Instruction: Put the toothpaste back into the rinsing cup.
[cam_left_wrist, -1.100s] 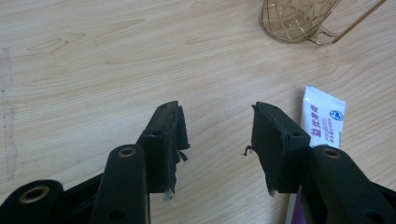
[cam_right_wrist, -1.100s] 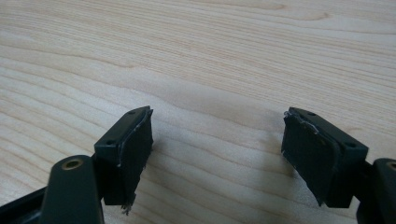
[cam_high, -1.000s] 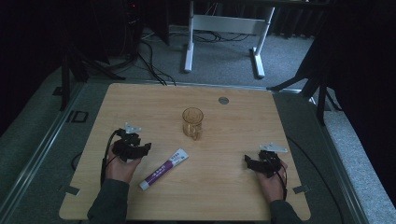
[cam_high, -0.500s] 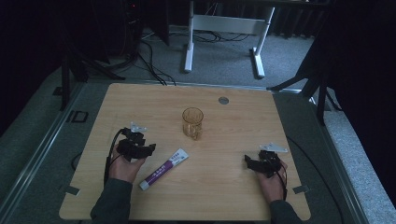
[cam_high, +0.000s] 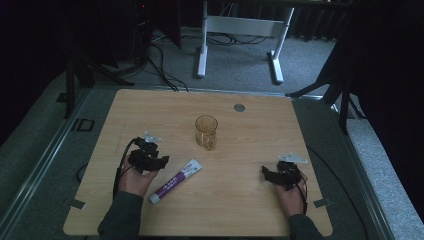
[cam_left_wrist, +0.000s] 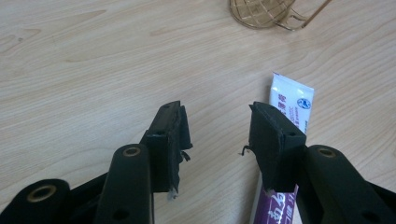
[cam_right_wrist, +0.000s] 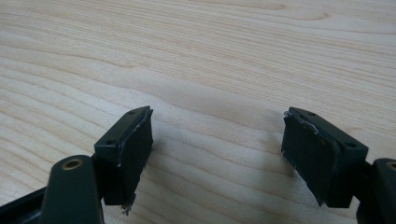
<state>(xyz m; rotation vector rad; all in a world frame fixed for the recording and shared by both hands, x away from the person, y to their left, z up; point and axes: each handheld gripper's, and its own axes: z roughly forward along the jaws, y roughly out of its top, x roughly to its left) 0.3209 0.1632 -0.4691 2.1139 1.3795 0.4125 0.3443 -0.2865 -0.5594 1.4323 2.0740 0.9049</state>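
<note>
High view: left gripper (cam_high: 161, 161) held low over the desk (cam_high: 250, 205), fingers parted and gripping nothing, having just been narrowing a little with bare wood between them. Toothpaste tube (cam_high: 176, 180), white and purple, flat on the desk just beside those fingers on their right, not touched by either pad as far as can be told. Left gripper view: tube (cam_left_wrist: 285, 121) partly hidden behind the right finger (cam_left_wrist: 273, 144), its white crimped end poking out ahead of the fingertip; left finger (cam_left_wrist: 169, 140) over bare wood. Amber glass mug (cam_high: 206, 132) upright well ahead of the left fingers, its base seen at the upper edge (cam_left_wrist: 261, 13). Right gripper (cam_high: 266, 174) well apart from the tube, fingers (cam_right_wrist: 130, 149) spread wide and released, bare desk between them.
</note>
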